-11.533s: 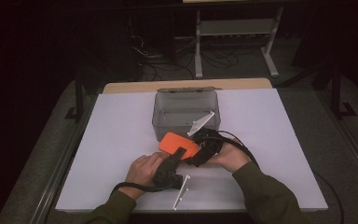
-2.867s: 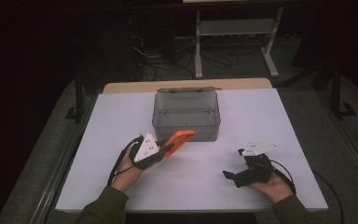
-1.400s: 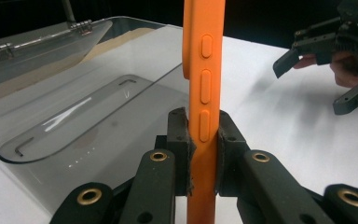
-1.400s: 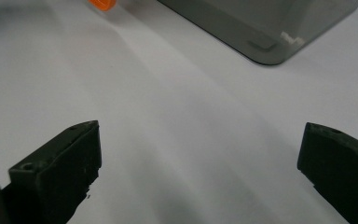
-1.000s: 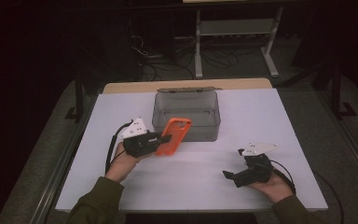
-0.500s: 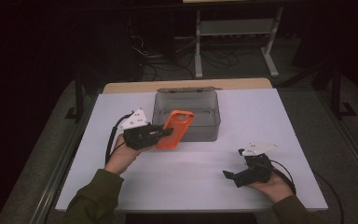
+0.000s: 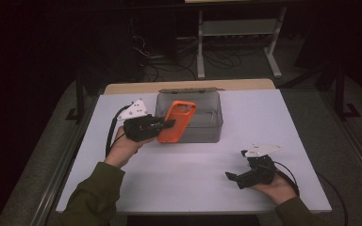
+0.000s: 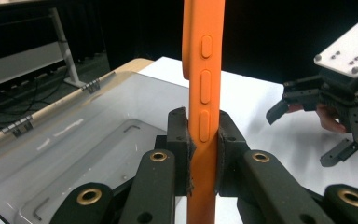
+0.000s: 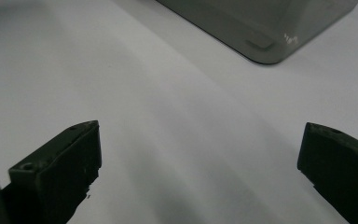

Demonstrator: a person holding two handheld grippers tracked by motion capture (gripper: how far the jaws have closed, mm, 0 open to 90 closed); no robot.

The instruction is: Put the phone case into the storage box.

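your table (image 7: 188, 174) carries a clear box (image 7: 206, 128). your left gripper (image 7: 166, 125) is clenched on the orange phone case (image 7: 178, 121), held up in front of the box. your right gripper (image 7: 232, 178) rests near the table's front edge, jaws spread wide, holding nothing.

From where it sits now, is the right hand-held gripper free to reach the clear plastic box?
Probably yes. The right hand-held gripper is open and empty, with bare white table between it and the clear plastic box. The left hand-held gripper, holding the orange phone case, is over the box's far side.
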